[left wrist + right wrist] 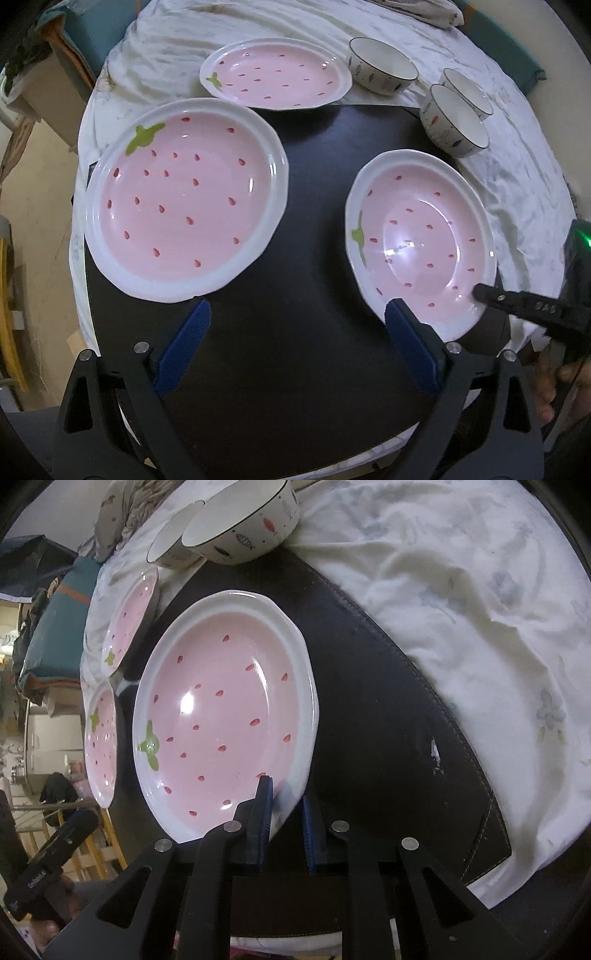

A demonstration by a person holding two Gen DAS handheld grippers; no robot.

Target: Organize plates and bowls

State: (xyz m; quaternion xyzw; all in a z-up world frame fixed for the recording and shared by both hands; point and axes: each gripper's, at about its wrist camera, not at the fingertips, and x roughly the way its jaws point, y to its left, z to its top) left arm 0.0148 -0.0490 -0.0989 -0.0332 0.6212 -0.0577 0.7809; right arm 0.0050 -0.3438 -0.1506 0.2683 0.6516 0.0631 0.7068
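Note:
Three pink strawberry plates show in the left wrist view: one at left (pixel 184 199), one at right (pixel 417 240), both on the black mat (pixel 317 229), one farther back (pixel 275 74) on the white cloth. Three white bowls stand at the back right: one large (pixel 382 66), two close together (pixel 452 120). My left gripper (pixel 295 314) is open and empty over the mat between the two near plates. My right gripper (pixel 286 794) is shut on the near rim of the right plate (pixel 221 709), one finger (pixel 517 301) inside it.
A crumpled white cloth (pixel 461 609) covers the round table around the mat. A teal cushion (pixel 85 33) lies off the far left edge. The mat's stitched edge (pixel 424 686) runs right of the held plate.

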